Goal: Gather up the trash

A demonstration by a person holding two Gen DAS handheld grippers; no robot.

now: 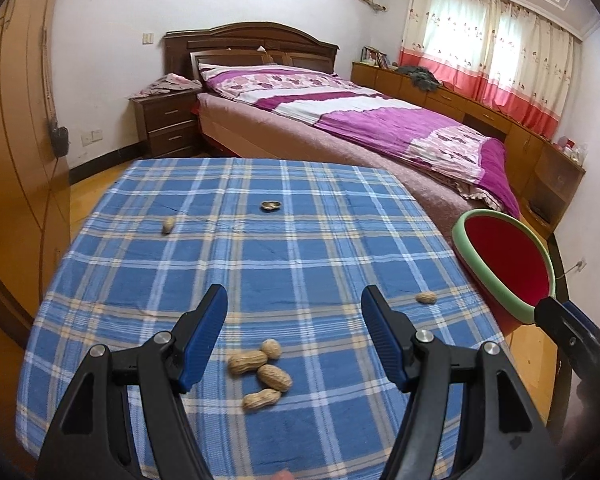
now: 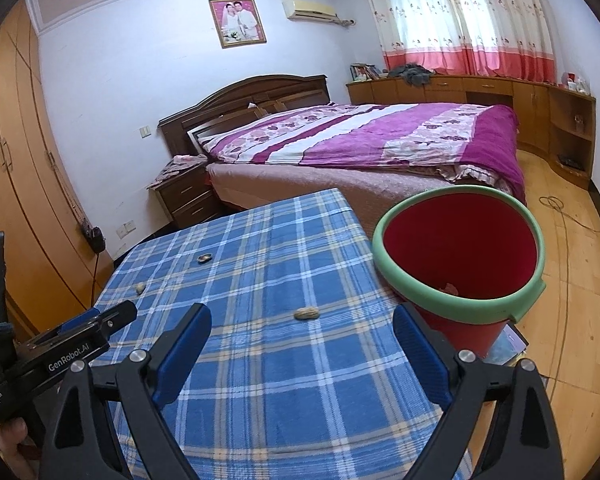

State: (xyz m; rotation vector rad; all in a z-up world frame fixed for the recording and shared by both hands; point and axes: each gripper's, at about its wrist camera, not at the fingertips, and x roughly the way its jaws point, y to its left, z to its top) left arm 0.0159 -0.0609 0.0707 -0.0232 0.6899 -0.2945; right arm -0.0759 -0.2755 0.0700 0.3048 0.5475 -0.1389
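Observation:
Several peanuts lie on the blue plaid tablecloth [image 1: 260, 272]. A cluster of peanuts [image 1: 260, 374] sits just beyond and between the fingers of my left gripper [image 1: 294, 308], which is open and empty above the cloth. Single peanuts lie at the right [image 1: 426, 298] and far left [image 1: 168, 225], and an opened shell [image 1: 271, 205] lies farther back. A red bin with a green rim [image 2: 460, 256] stands off the table's right edge with a scrap inside. My right gripper [image 2: 302, 328] is open and empty, left of the bin, with a peanut [image 2: 307, 313] ahead of it.
A bed with a purple quilt [image 1: 360, 120] stands behind the table. A wooden wardrobe [image 1: 16, 160] fills the left side. A nightstand [image 1: 166, 124] stands by the headboard. Low cabinets [image 2: 500, 100] run under the curtained window. A cable [image 2: 564, 216] lies on the wooden floor.

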